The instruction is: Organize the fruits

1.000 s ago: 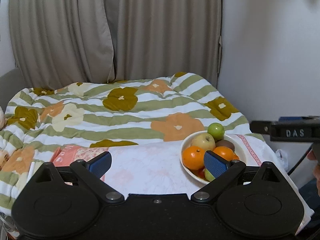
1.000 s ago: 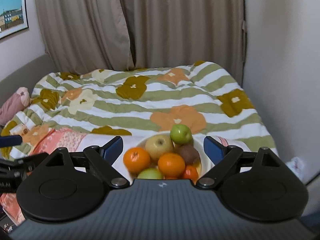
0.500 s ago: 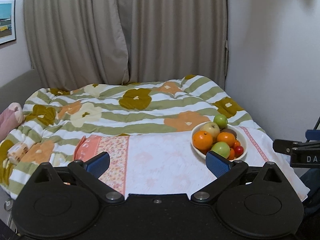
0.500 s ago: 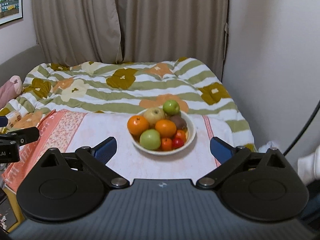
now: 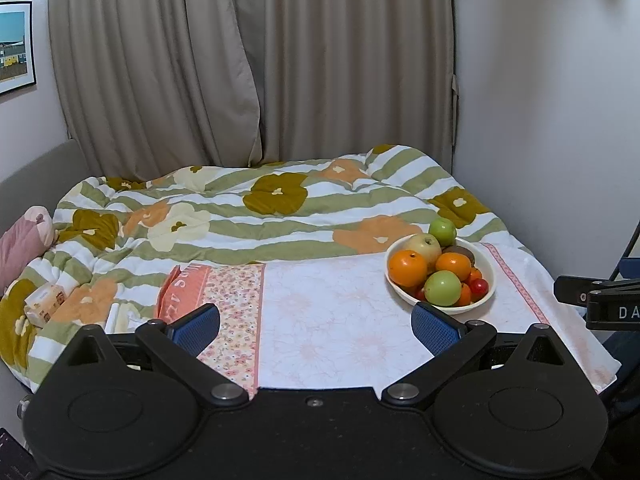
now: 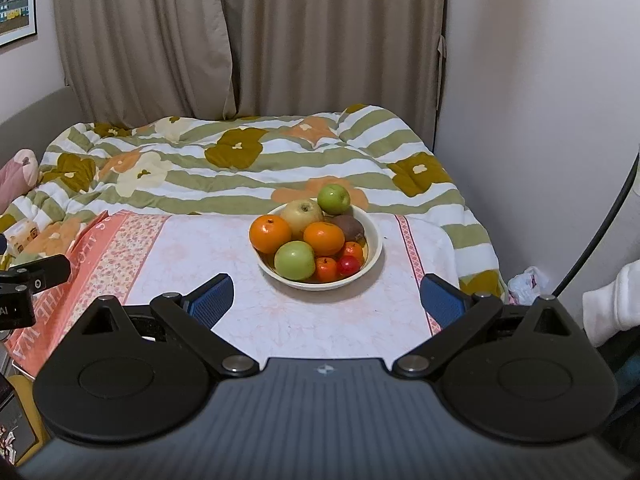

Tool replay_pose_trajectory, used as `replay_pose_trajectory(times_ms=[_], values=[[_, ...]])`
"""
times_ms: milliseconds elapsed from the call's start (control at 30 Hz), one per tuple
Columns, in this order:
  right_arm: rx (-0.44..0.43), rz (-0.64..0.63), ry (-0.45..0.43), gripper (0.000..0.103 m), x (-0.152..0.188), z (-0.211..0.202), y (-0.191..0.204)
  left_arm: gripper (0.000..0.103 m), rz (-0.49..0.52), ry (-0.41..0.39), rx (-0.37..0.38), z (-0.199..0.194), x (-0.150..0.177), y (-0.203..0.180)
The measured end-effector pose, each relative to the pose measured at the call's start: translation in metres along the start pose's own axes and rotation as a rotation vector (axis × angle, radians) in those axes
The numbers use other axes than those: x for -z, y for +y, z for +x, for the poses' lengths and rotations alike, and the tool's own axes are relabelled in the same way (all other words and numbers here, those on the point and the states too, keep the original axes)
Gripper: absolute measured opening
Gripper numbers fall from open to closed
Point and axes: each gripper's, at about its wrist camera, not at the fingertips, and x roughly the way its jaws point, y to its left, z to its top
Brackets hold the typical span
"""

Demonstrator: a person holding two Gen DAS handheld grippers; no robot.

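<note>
A cream bowl [image 6: 372, 258] full of fruit stands on a pink-and-white floral cloth [image 6: 224, 248] on the bed. It holds oranges [image 6: 270, 234], green apples [image 6: 295, 260], a yellow apple [image 6: 301, 213], a brown fruit [image 6: 348, 227] and small red fruits [image 6: 349, 265]. My right gripper [image 6: 326, 298] is open and empty, well short of the bowl. In the left wrist view the bowl [image 5: 486, 300] sits to the right; my left gripper [image 5: 318, 326] is open and empty above the cloth [image 5: 328, 312].
A striped floral duvet [image 5: 240, 216] covers the bed, with a pink plush [image 5: 22, 242] at the left. Beige curtains [image 6: 248, 36] hang behind, a white wall [image 6: 540, 80] on the right. A black cable [image 6: 600, 232] runs at the right edge.
Both grippers have pulled back and up from the bowl, which now sits farther away with the whole cloth in view. Both stay open and empty.
</note>
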Motion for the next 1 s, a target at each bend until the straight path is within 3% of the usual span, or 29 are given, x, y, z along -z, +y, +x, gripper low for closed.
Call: replay_pose_trajectory(times_ms=[1000], values=[[-0.003, 0.002, 0.007, 0.103, 0.0, 0.003, -0.0009, 0.103, -0.01, 0.014, 0.006, 0.0043, 0.0008, 0.0016]])
